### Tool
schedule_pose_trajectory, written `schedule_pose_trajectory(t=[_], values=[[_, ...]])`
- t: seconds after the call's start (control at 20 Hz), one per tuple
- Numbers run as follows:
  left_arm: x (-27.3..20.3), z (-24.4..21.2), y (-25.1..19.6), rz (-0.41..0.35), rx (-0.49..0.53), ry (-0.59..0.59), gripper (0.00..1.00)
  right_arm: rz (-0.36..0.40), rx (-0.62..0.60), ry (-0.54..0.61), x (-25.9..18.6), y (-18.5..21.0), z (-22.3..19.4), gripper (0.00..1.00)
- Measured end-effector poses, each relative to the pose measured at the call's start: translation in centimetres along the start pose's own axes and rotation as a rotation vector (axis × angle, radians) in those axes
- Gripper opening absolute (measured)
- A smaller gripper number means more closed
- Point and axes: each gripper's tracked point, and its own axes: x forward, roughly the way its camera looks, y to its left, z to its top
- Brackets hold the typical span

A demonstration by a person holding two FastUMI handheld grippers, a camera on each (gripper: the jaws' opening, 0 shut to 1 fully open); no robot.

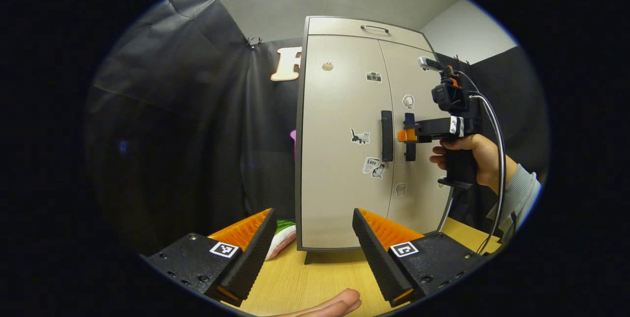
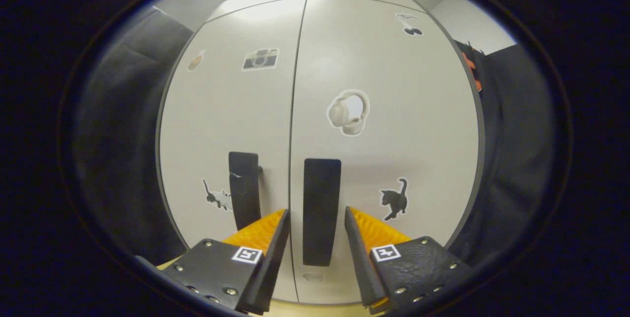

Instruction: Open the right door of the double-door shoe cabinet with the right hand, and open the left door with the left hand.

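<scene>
The beige double-door shoe cabinet (image 1: 339, 169) stands on a wooden table, both doors closed. Two black vertical handles sit either side of the middle seam: the left door's handle (image 1: 387, 136) and the right door's handle (image 1: 409, 148). In the left gripper view, a hand (image 1: 467, 157) holds my right gripper (image 1: 408, 136) at the right handle. In the right gripper view, that gripper (image 2: 316, 210) is open, its fingers on either side of the right handle (image 2: 321, 211), with the left handle (image 2: 244, 189) beside it. My left gripper (image 1: 313, 211) is open and holds nothing, well back from the cabinet's left door.
The wooden tabletop (image 1: 315, 277) runs from my left gripper to the cabinet's foot. A pink, green and white soft thing (image 1: 283, 238) lies by the cabinet's lower left corner. A fingertip (image 1: 334, 304) shows at the bottom edge. Black cloth walls stand behind.
</scene>
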Motion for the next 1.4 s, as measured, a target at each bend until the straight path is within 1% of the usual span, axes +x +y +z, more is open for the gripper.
schedule_pose_trajectory(t=[0.05,0.1,0.15,0.25,0.3,0.35,0.45,0.5,0.55,0.65,0.9,1.1,1.25,1.35,1.4], values=[[0.0,-0.2,-0.1,-0.001,0.003,0.002,0.96,-0.023,0.025,0.027,0.1,-0.2,-0.7,0.64],[0.1,-0.3,0.0,-0.001,0.007,0.006,0.96,-0.037,0.063,0.054,0.7,-0.5,-1.4,0.43],[0.1,-0.5,0.1,0.002,0.012,0.007,0.96,-0.040,0.102,0.038,0.7,-0.5,-0.8,0.31],[-0.1,-0.7,0.5,0.008,0.016,0.011,0.96,-0.033,0.098,0.042,0.7,-0.4,-0.9,0.33],[-0.1,-0.7,0.5,0.011,0.015,0.013,0.96,-0.031,0.081,0.045,0.8,-0.4,-1.0,0.29],[-0.2,-0.6,0.4,0.014,0.010,0.013,0.96,-0.031,0.075,0.041,0.7,-0.4,-0.9,0.33],[-0.2,-0.5,0.2,0.025,0.008,0.015,0.96,-0.039,0.079,0.043,1.4,-0.6,-1.2,0.33],[-0.2,-0.5,0.1,0.030,0.010,0.017,0.96,-0.038,0.073,0.046,0.7,-0.5,-1.1,0.23],[-0.4,-0.6,-0.1,0.032,0.013,0.020,0.96,-0.034,0.071,0.053,0.7,-0.5,-1.2,0.27],[-0.9,-0.6,-0.4,0.031,0.017,0.023,0.96,-0.019,0.083,0.050,0.4,-0.4,-1.2,0.27],[-1.3,0.2,-1.0,0.029,0.017,-0.001,0.96,0.046,0.095,0.052,-1.1,-0.5,-1.3,0.27],[-1.6,0.3,-1.7,0.015,0.005,-0.007,0.96,0.092,0.058,0.054,-3.1,-0.7,-1.8,0.27],[-1.4,0.2,-2.5,0.001,-0.006,-0.001,0.96,0.122,0.094,0.047,-2.7,-0.6,-1.7,0.27],[-1.4,0.1,-2.7,-0.002,-0.008,0.000,0.96,0.119,0.083,0.043,-2.6,-0.6,-1.7,0.26],[-1.5,0.0,-2.6,-0.002,-0.009,0.000,0.96,0.115,0.074,0.044,-1.6,-0.6,-1.9,0.27]])
